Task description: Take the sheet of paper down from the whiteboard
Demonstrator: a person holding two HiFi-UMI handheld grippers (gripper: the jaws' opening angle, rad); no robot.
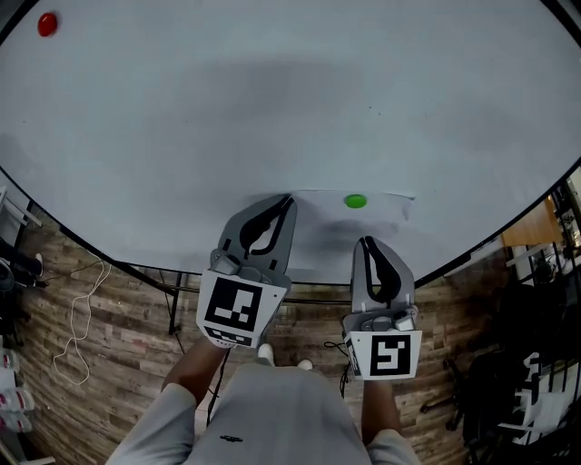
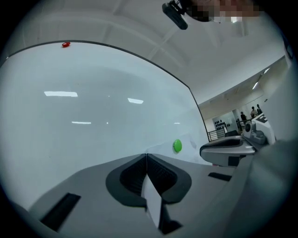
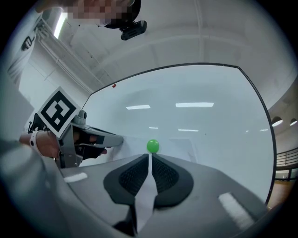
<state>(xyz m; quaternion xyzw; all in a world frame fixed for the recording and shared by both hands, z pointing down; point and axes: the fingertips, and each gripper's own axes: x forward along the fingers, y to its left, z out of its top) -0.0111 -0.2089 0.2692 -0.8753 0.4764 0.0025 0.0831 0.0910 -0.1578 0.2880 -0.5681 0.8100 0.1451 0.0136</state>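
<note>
A white sheet of paper (image 1: 388,212) hangs low on the whiteboard (image 1: 272,100), pinned by a green magnet (image 1: 355,201). My left gripper (image 1: 289,202) is shut on the sheet's upper left corner; in the left gripper view a strip of paper (image 2: 152,202) runs between the closed jaws of the left gripper (image 2: 146,155). My right gripper (image 1: 365,242) is shut on the sheet below the magnet; in the right gripper view the paper (image 3: 145,195) is pinched between the jaws of the right gripper (image 3: 149,155), just under the green magnet (image 3: 152,146).
A red magnet (image 1: 47,24) sits at the board's top left. Below the board are its stand legs (image 1: 172,304), a white cable (image 1: 77,331) on the brick-pattern floor, and dark furniture (image 1: 526,363) at the right. Several people (image 2: 249,114) stand far off.
</note>
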